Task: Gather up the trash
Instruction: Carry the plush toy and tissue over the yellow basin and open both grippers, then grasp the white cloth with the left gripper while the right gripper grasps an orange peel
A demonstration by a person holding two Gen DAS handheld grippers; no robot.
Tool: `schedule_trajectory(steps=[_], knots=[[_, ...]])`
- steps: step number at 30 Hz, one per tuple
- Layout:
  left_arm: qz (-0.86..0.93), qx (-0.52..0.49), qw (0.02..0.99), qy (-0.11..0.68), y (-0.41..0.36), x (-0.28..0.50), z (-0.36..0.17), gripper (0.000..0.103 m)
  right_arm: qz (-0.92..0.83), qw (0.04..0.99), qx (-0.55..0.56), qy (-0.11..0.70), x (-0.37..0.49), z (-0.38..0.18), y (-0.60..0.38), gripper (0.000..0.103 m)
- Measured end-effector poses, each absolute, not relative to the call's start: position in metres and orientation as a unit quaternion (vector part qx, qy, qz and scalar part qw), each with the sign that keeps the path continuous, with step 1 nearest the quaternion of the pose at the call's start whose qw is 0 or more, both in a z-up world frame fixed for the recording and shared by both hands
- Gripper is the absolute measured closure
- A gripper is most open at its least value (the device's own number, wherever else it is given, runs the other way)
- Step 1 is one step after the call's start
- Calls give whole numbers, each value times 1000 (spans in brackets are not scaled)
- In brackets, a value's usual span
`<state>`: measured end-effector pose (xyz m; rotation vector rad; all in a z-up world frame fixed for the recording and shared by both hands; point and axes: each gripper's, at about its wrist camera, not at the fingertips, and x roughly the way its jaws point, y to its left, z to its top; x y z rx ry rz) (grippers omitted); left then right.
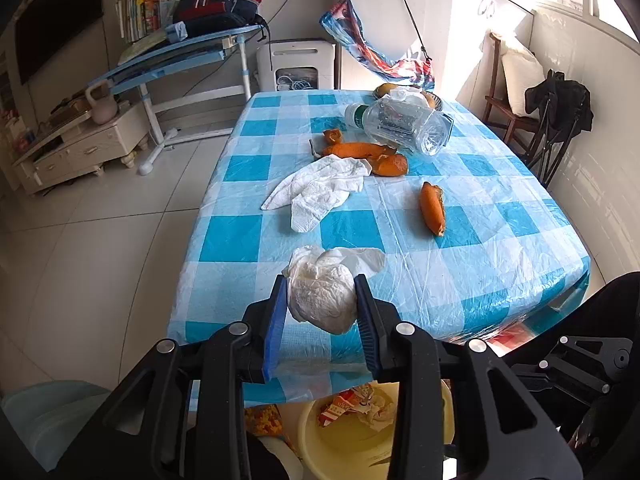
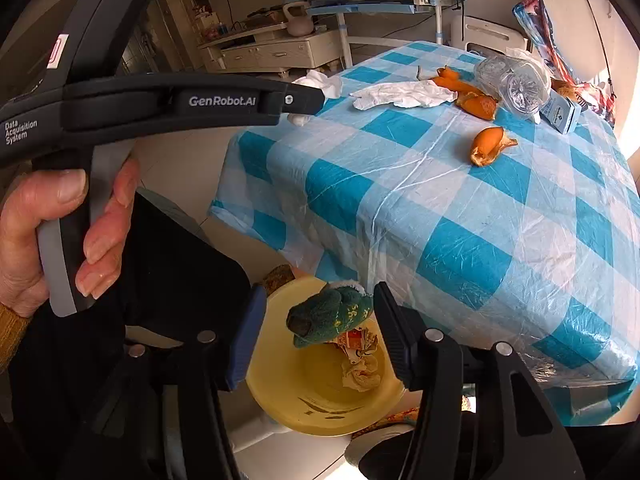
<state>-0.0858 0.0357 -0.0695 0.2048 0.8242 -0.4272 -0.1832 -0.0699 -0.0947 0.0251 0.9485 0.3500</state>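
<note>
Tissue, crumpled into a white wad, sits between the pads of my left gripper, which is closed partway and clamped on it from both sides, above the near edge of the desk. Beyond it on the blue-checked cloth I see a flat napkin, a long peel touching the napkin's far end, and a second peel alone to the right, well apart from the napkin. A clear bottle lies on its side at the far end. Below the gripper, under the desk edge, I see the yellow bin with crumpled paper inside.

From the right wrist view, my right gripper hangs over the bin, its jaws about half open. A green scrap lies between them; its right end is at the right pad and the left pad stands clear of it, so I cannot tell whether it is still gripped. Paper scraps lie in the bin beneath. At upper left a hand holds the handle of the left gripper, whose tip reaches over the desk's left corner, and white tissue shows past it. Farther on the desk lie the napkin, the peels and the bottle.
</note>
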Motion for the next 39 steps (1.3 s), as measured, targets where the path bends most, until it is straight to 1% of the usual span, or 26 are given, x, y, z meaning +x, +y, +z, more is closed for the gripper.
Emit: schedule_trajectory(steps=[5, 13, 16, 18, 20, 22, 24, 26, 28, 31, 33, 36, 39], knots=[[-210, 104, 886, 400, 38, -95, -71, 71, 130, 900, 42, 413, -187, -82, -87, 42], [-231, 142, 876, 400, 28, -122, -76, 71, 81, 923, 92, 365, -186, -69, -115, 37], [-246, 156, 865, 408, 24, -131, -81, 71, 64, 926, 110, 355, -185, -66, -125, 36], [-269, 168, 847, 427, 19, -137, -90, 71, 54, 927, 118, 352, -185, -66, -130, 35], [-301, 191, 814, 459, 10, -145, -106, 69, 38, 929, 111, 352, -184, -64, -132, 35], [-324, 229, 772, 496, -1, -155, -129, 66, 9, 930, 84, 358, -182, -63, -131, 32], [-322, 279, 750, 506, -12, -166, -148, 64, -15, 927, 63, 369, -179, -63, -130, 31], [-324, 301, 740, 506, -16, -173, -154, 59, -33, 923, 53, 380, -175, -63, -132, 30], [-325, 290, 745, 505, -13, -171, -149, 51, -45, 919, 46, 389, -173, -64, -135, 28], [-314, 240, 766, 507, -2, -155, -135, 41, -54, 917, 25, 395, -171, -61, -134, 24], [-307, 203, 781, 505, 6, -143, -126, 40, -62, 918, 5, 392, -171, -57, -132, 20], [-298, 151, 807, 486, 18, -130, -110, 36, -65, 919, -14, 389, -170, -54, -129, 20], [-289, 120, 827, 468, 24, -120, -99, 36, -62, 919, -20, 389, -167, -52, -128, 19]])
